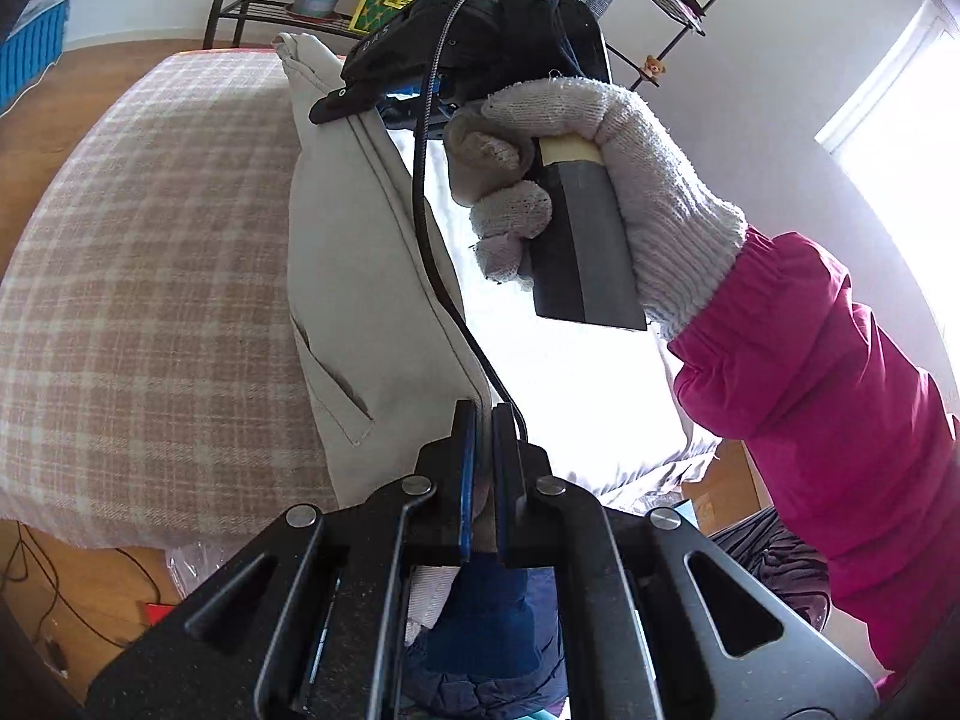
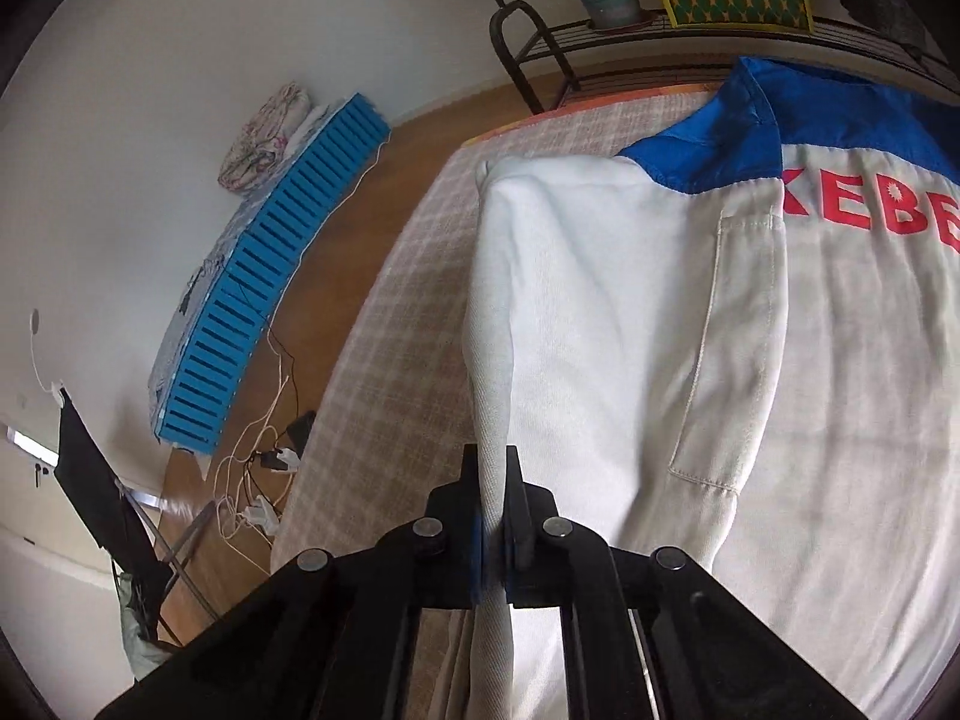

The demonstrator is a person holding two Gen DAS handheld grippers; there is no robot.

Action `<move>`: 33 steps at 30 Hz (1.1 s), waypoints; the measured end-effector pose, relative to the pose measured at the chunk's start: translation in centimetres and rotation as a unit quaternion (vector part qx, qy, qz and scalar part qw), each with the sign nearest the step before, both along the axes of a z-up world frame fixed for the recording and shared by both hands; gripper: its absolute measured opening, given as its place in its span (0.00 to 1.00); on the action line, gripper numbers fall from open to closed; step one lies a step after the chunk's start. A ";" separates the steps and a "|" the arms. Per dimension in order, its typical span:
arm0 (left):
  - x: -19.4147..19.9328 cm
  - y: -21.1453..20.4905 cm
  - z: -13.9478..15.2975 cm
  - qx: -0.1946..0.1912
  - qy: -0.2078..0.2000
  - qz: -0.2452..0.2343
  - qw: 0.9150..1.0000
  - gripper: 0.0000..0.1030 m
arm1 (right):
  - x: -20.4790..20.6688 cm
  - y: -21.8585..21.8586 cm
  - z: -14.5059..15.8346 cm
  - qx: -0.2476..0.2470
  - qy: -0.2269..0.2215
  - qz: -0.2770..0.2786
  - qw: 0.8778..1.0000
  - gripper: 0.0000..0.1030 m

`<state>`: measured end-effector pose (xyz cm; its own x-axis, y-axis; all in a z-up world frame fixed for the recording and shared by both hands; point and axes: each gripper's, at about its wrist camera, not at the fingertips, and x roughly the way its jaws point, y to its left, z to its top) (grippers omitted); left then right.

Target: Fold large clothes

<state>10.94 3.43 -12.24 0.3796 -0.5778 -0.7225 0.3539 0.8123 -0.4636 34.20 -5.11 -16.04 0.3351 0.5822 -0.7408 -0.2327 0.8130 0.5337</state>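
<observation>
Jacket (image 2: pixel 600 300), cream with a blue collar and red letters, is spread over the checked bed cover (image 1: pixel 150 300), one side edge lifted off it. Left gripper (image 1: pixel 485 420) is clamped tight on that raised edge, and right gripper (image 2: pixel 493 468) is pinching a fold of the same fabric too. Gloved right hand (image 1: pixel 600 180) grips its handle above the jacket, pink sleeve (image 1: pixel 840 390) behind.

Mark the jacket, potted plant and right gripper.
jacket (image 2: pixel 600 312), right wrist view, white folded panel.
potted plant (image 2: pixel 612 3), right wrist view, pot wall.
right gripper (image 2: pixel 493 516), right wrist view, between fingertips, pinching fabric.
</observation>
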 end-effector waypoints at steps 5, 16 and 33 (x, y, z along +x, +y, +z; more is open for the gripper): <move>-0.4 -4.6 0.2 0.025 -0.010 -0.049 0.998 0.02 | -1.7 -7.6 -1.1 0.058 0.003 -0.062 0.996 0.02; -1.0 -12.0 -3.6 0.059 0.035 -0.146 0.987 0.02 | -2.6 -13.9 -8.1 0.044 0.078 -0.139 0.986 0.02; 1.4 -0.2 -0.9 -0.009 0.012 -0.021 1.000 0.02 | -10.7 -16.7 1.9 -0.010 -0.027 -0.058 0.998 0.28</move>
